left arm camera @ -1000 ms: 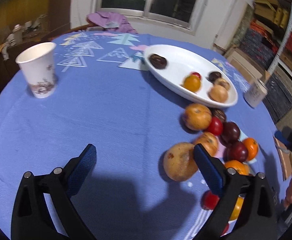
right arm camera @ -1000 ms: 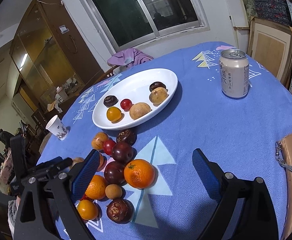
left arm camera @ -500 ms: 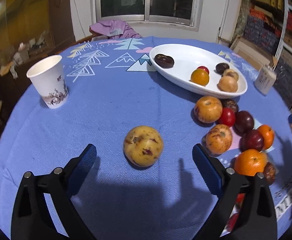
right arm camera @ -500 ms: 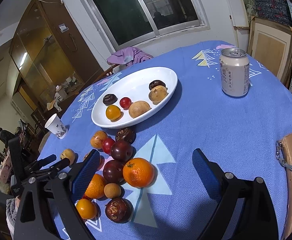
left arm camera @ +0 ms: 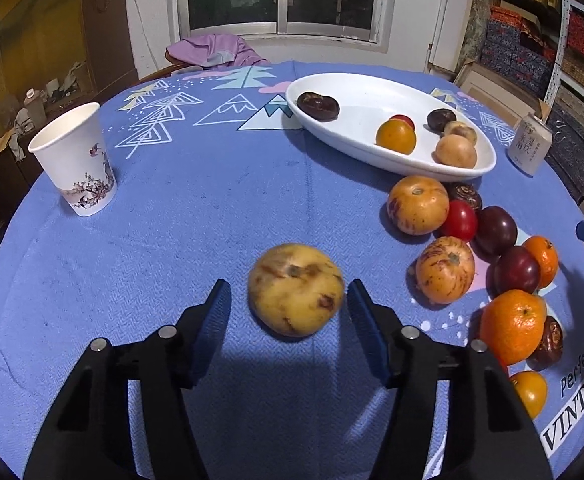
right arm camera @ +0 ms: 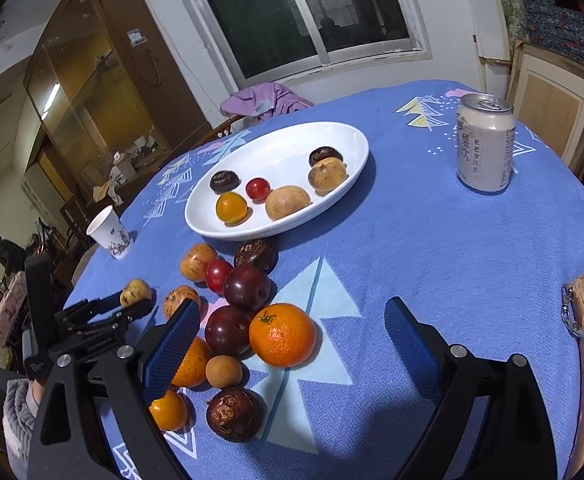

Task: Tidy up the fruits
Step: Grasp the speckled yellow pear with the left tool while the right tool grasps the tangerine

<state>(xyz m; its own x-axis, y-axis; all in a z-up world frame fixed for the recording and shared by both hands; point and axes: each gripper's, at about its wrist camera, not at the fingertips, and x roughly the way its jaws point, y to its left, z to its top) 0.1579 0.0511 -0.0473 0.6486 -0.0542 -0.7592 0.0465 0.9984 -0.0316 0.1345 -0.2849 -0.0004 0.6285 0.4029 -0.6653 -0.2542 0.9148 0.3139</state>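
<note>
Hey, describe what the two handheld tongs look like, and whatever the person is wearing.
Both tongs, left and right, have matte black angular plastic arms with cut-out slots and silver rivets, tipped with ribbed blue pads. White lettering marks the left body. A fuzzy grey sleeve shows. No cables visible.

One white dish (right arm camera: pixel 356 168) holds six fruits (right arm camera: pixel 287 202). Twelve loose fruits (right arm camera: pixel 283 334) lie at its six o'clock. One paper cup (right arm camera: pixel 109 232) stands at nine o'clock, one drink can (right arm camera: pixel 486 144) at three.
</note>
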